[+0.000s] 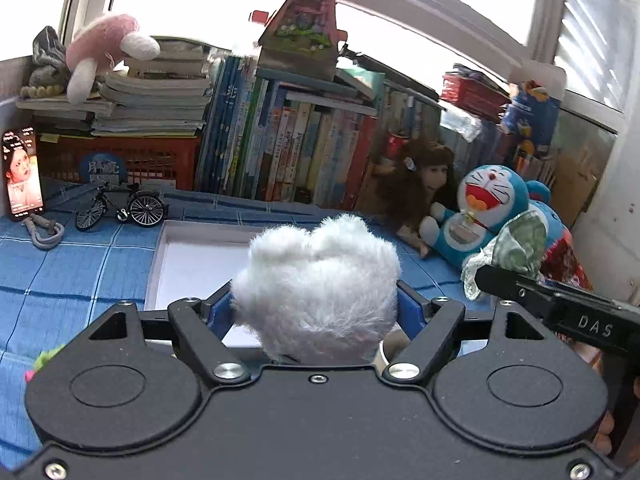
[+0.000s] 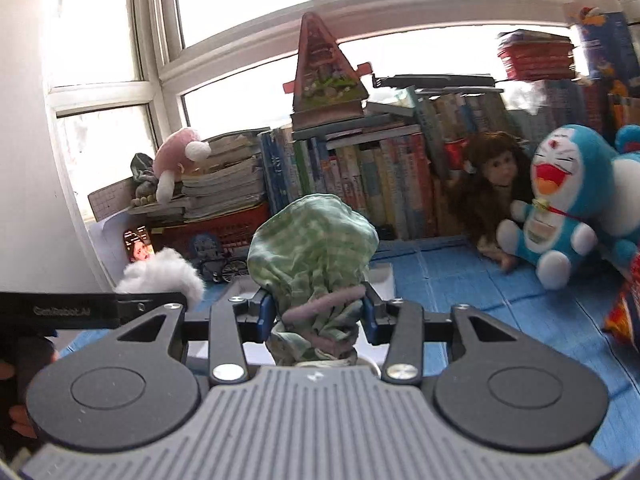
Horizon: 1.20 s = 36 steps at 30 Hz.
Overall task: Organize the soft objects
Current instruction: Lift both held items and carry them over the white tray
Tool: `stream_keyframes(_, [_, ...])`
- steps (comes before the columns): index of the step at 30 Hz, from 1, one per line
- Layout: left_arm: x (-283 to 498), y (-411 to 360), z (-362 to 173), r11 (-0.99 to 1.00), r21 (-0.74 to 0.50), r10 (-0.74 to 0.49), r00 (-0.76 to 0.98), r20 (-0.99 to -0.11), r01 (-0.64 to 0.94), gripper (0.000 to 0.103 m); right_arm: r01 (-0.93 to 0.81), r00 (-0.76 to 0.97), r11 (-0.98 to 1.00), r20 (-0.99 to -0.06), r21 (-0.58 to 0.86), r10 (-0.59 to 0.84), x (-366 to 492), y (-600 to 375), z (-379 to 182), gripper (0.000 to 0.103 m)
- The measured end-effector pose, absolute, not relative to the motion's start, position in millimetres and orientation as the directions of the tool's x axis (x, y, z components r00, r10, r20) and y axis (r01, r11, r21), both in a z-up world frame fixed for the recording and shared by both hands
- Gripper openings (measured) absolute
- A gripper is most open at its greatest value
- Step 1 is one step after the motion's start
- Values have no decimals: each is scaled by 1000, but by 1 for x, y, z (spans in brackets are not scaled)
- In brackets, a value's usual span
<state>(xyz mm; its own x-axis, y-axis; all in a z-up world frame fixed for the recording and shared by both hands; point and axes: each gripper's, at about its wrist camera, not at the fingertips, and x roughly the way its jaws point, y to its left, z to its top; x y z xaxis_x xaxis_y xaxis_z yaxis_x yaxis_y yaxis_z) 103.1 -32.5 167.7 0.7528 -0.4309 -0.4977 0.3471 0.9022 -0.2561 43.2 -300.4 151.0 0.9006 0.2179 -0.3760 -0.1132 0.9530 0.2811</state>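
My left gripper (image 1: 316, 308) is shut on a white fluffy toy (image 1: 320, 280) and holds it above a shallow white box (image 1: 192, 256) on the blue checked cloth. My right gripper (image 2: 318, 312) is shut on a green checked cloth bundle (image 2: 312, 240) tied with grey bands, held above the same white box (image 2: 380, 276). The bundle shows at the right of the left wrist view (image 1: 516, 248). The white toy shows at the left of the right wrist view (image 2: 160, 276).
A Doraemon plush (image 1: 480, 208) and a brown-haired doll (image 1: 424, 184) lean against a row of books (image 1: 288, 148). A small bicycle model (image 1: 120, 208), a phone (image 1: 22, 172) and a red basket (image 1: 132, 160) stand at the left. A pink plush (image 1: 104, 48) lies on stacked books.
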Motion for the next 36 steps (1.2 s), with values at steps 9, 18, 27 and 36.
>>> stream_keyframes(9, [197, -34, 152, 903, -352, -424, 644, -637, 246, 77, -76, 804, 957, -550, 281, 226, 129, -304, 153, 47])
stream_keyframes(18, [266, -25, 113, 923, -373, -363, 539, -760, 96, 77, 4, 647, 931, -711, 365, 276, 194, -300, 109, 47])
stream_keyframes(27, [296, -37, 85, 932, -357, -342, 465, -817, 57, 77, 30, 537, 947, -804, 319, 254, 233, -285, 76, 48])
stream_keyframes(36, [313, -47, 57, 941, -337, -317, 398, -861, 20, 76, 20, 468, 958, -849, 288, 245, 252, -272, 54, 50])
